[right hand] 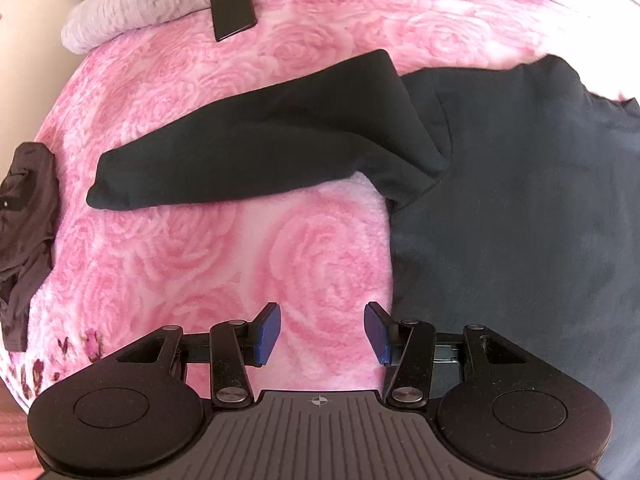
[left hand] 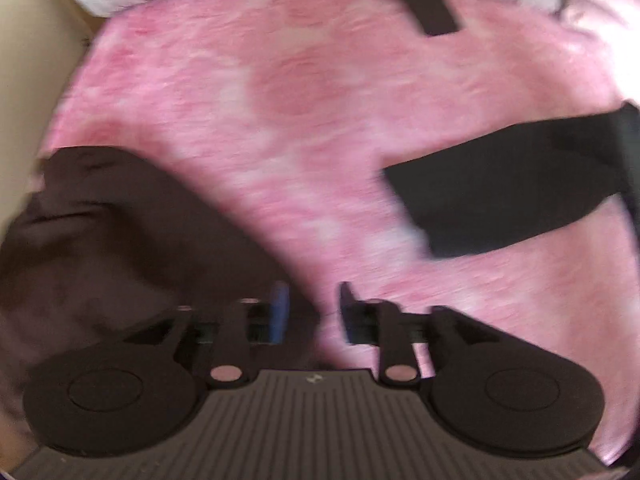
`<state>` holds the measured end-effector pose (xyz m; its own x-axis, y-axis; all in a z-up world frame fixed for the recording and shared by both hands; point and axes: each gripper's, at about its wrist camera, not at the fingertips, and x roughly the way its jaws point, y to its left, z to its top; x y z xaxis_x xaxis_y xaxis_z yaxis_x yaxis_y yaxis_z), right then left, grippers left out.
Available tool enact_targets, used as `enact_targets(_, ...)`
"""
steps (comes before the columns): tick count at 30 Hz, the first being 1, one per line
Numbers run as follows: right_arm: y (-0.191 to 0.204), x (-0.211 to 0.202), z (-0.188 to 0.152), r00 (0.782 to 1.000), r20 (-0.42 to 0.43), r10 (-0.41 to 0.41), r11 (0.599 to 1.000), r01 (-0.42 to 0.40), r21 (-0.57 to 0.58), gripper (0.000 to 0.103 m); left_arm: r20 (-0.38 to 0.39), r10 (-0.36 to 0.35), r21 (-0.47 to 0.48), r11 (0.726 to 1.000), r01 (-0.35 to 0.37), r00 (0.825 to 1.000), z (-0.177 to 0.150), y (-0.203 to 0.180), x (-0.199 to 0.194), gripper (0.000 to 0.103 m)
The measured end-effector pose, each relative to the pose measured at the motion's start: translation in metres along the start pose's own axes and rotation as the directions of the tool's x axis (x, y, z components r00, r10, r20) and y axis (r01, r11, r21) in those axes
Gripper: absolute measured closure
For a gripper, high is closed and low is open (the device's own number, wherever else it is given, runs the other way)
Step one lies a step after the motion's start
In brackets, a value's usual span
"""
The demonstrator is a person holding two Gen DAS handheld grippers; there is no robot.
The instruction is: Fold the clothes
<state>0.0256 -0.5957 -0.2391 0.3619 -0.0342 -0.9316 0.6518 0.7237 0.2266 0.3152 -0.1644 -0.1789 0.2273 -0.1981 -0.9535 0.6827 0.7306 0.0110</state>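
Item one, the surface: a pink rose-patterned blanket [right hand: 240, 248] covers the bed in both my views, with no container of any kind on it.

Item two, the task garment: a black sweatshirt [right hand: 520, 208] lies flat across the right half of my right wrist view, its sleeve [right hand: 248, 148] stretched out to the left across the middle of the frame, cuff end toward the left edge.

Item three: a dark brown garment [left hand: 120, 248], bunched, fills the lower left of my left wrist view (much blurred there); the right view shows it only as a crumpled strip at the left edge.

Item four: a flat black rectangular object [right hand: 233, 5] rests at top centre of the right view, lying partly on a pale grey pillow [right hand: 132, 12].

Item five, my left gripper [left hand: 314, 312]: jaws parted with a narrow gap, nothing between them, poised at the brown garment's edge.

Item six, my right gripper [right hand: 322, 332]: jaws spread wide, empty, over bare blanket just left of the sweatshirt's hem.

Only the right view shows the sweatshirt's body; the left catches merely the sleeve end at its right.
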Motion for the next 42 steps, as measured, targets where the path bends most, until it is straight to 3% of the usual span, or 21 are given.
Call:
enact_targets(2, -0.003, 0.000, -0.004, 1.000, -0.006, -0.010, 1.000, 0.010, 0.010, 0.053, 0.026, -0.083, 0.014, 0.997, 0.082, 0.996, 0.005, -0.015, 0.014, 0.058)
enact_targets(5, -0.007, 0.000, -0.011, 1.000, -0.012, -0.024, 1.000, 0.024, 0.012, 0.053, 0.022, -0.155, 0.045, 0.987, 0.154, 0.988, 0.015, -0.033, 0.047, 0.053)
enact_targets(7, -0.009, -0.002, -0.017, 0.999, -0.014, -0.036, 0.999, 0.037, 0.009, 0.053, 0.024, -0.157, 0.037, 0.987, 0.156, 0.987, 0.016, -0.039, 0.053, 0.053)
enact_targets(9, -0.013, -0.004, -0.023, 0.999, -0.019, -0.050, 0.999, 0.050, 0.012, 0.053, 0.026, -0.158, 0.028, 0.987, 0.157, 0.987, 0.018, -0.045, 0.059, 0.062)
enact_targets(11, -0.016, -0.007, -0.030, 0.998, -0.026, -0.065, 0.998, 0.065, 0.020, 0.053, 0.028, -0.159, 0.020, 0.987, 0.159, 0.987, 0.019, -0.050, 0.064, 0.099)
enact_targets(13, -0.020, -0.010, -0.034, 0.996, -0.037, -0.078, 0.996, 0.080, 0.037, 0.053, 0.030, -0.160, 0.011, 0.987, 0.160, 0.987, 0.021, -0.056, 0.070, 0.099)
enact_targets(15, -0.023, -0.015, -0.037, 0.995, -0.038, -0.087, 0.995, 0.089, 0.055, 0.053, 0.072, -0.096, 0.027, 0.995, 0.095, 0.993, 0.011, -0.050, 0.039, 0.099)
enact_targets(19, -0.025, -0.022, -0.038, 0.996, -0.022, -0.085, 0.994, 0.087, 0.071, 0.053, 0.029, -0.066, -0.052, 0.996, 0.068, 0.997, -0.022, -0.019, 0.000, 0.096)
enact_targets(22, -0.024, -0.018, -0.038, 0.997, -0.026, -0.073, 0.994, 0.075, 0.083, 0.053, -0.035, -0.030, -0.079, 0.997, 0.027, 0.999, -0.038, -0.014, 0.013, 0.098)
enact_targets(25, -0.027, -0.021, -0.037, 0.998, -0.016, -0.066, 0.993, 0.068, 0.099, 0.053, -0.044, 0.071, -0.085, 0.994, -0.075, 0.996, -0.045, -0.006, 0.026, 0.096)
enact_targets(28, -0.034, -0.030, -0.041, 0.997, 0.002, -0.076, 0.991, 0.075, 0.111, 0.053, -0.044, 0.097, -0.088, 0.991, -0.101, 0.994, -0.043, -0.004, 0.026, 0.096)
enact_targets(30, -0.046, -0.038, -0.050, 0.995, 0.006, -0.103, 0.986, 0.101, 0.136, 0.053, -0.015, 0.084, -0.057, 0.995, -0.084, 0.996, -0.039, -0.014, 0.018, 0.095)
enact_targets(32, -0.066, -0.046, -0.058, 0.991, 0.000, -0.132, 0.974, 0.130, 0.188, 0.053, 0.002, 0.065, -0.023, 0.998, -0.065, 0.998, -0.034, -0.036, 0.012, 0.082)
enact_targets(38, -0.149, -0.091, -0.089, 0.962, 0.031, -0.271, 0.903, 0.243, 0.354, 0.053, 0.008, -0.008, 0.089, 0.996, 0.007, 1.000, -0.018, -0.138, 0.007, 0.080)
enact_targets(42, -0.229, -0.122, -0.110, 0.933, 0.045, -0.356, 0.858, 0.308, 0.410, 0.053, 0.007, -0.056, 0.164, 0.985, 0.054, 0.998, -0.008, -0.207, 0.004, 0.076)
